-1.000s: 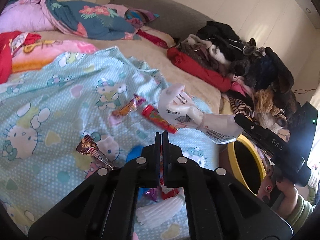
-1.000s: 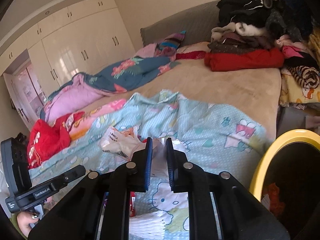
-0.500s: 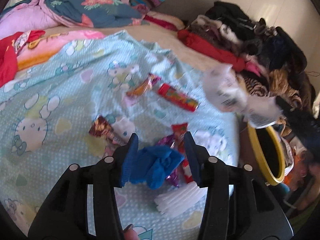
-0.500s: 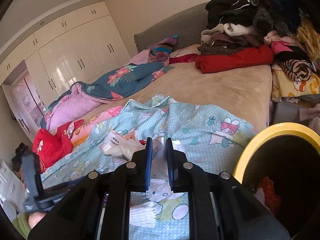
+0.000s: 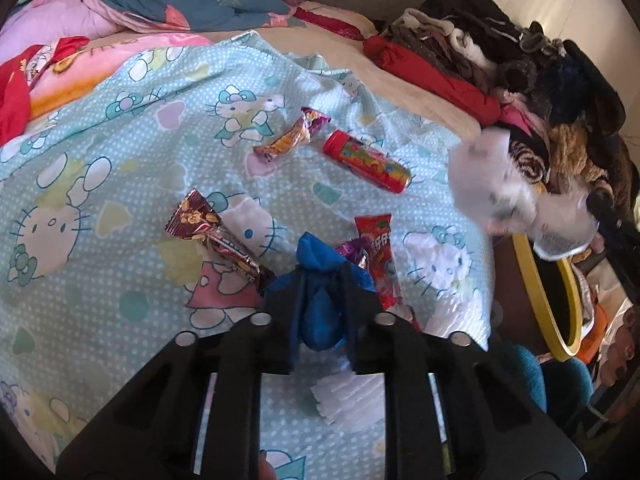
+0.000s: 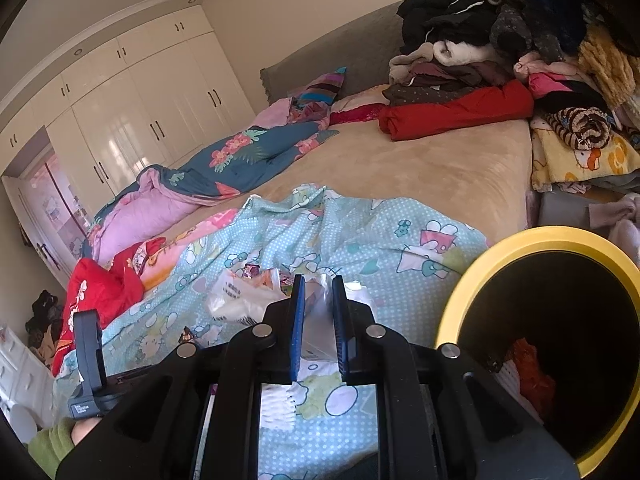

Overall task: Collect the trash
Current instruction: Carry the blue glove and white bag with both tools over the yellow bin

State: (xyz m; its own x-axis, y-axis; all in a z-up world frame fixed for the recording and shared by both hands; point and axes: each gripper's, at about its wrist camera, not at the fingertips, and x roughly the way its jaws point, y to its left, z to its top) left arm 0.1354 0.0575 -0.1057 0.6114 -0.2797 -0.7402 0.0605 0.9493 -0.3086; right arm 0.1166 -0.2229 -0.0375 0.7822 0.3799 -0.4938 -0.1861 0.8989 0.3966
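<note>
The left gripper (image 5: 322, 300) has just been closing and now pinches a crumpled blue wrapper (image 5: 320, 280) on the bed's cartoon sheet (image 5: 120, 184). The right gripper (image 6: 318, 320) pinches a white plastic bag (image 6: 240, 300), with the yellow-rimmed bin (image 6: 464, 280) at its 3 o'clock.

Blue wad (image 5: 320, 312) — yellow-rimmed bin (image 6: 520, 240), perhaps black inside.

Wrappers (image 5: 216, 236) crowd blanket (image 5: 120, 168); bin (image 6: 472, 280) mouth unobstructed.

Home bedroom, bed (image 6: 440, 168), built-in wardrobes (image 6: 132, 120), probably laundry, heaped clothes (image 6: 500, 52)
</note>
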